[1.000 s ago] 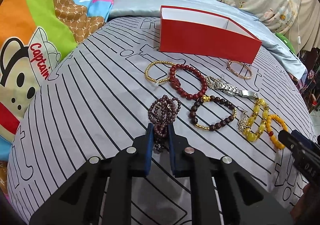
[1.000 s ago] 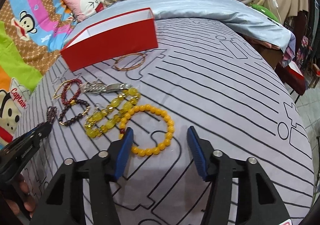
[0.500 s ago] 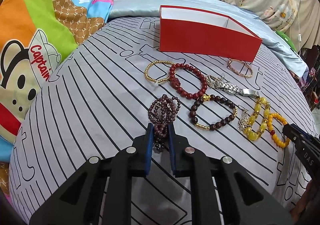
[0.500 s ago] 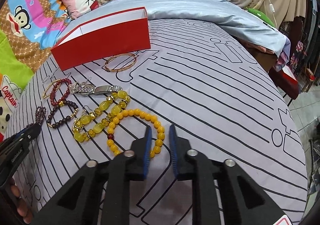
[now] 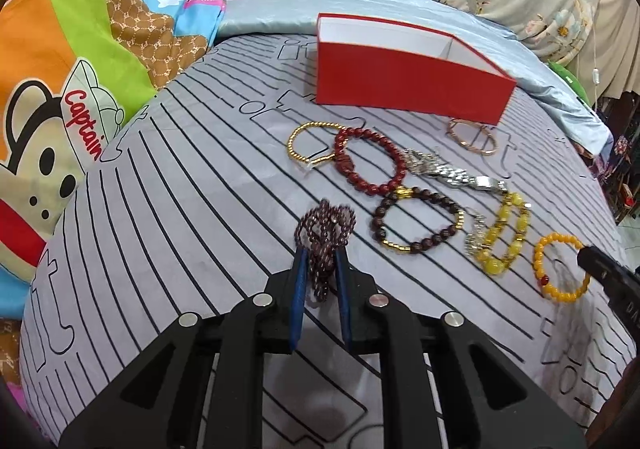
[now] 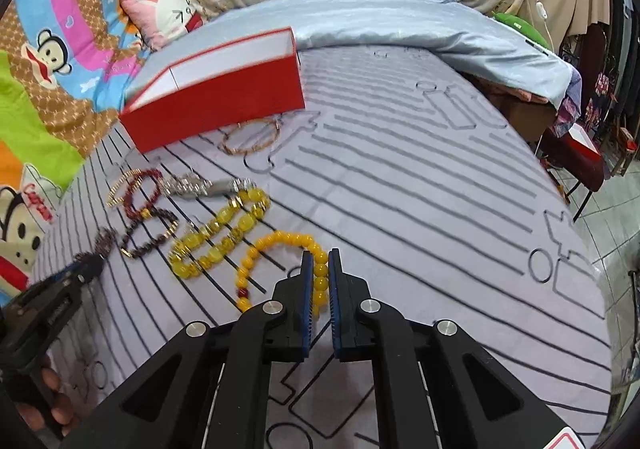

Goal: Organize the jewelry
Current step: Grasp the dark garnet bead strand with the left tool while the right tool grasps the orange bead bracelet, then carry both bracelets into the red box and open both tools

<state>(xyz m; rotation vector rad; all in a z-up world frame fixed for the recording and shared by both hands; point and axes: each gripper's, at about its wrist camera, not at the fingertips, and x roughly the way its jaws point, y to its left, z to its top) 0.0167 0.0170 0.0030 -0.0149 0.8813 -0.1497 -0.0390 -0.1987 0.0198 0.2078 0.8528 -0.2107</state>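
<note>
The floor of the red rectangular cardboard box (image 5: 408, 85) stays hidden behind its front wall. In the right wrist view, motion blur smears the silver metal watch (image 6: 200, 185) and thin gold bead bracelet (image 6: 124, 181). The picture's right edge cuts the right gripper's black body (image 5: 612, 281) in the left wrist view.

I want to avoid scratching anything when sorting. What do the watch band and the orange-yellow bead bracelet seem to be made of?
The watch band looks like polished metal: silvery links with bright glints. The orange-yellow bead bracelet, pinched in the right hand-held gripper, shows smooth, glossy, opaque round beads, possibly resin, amber-like stone or plastic; the pictures cannot settle which.
</note>
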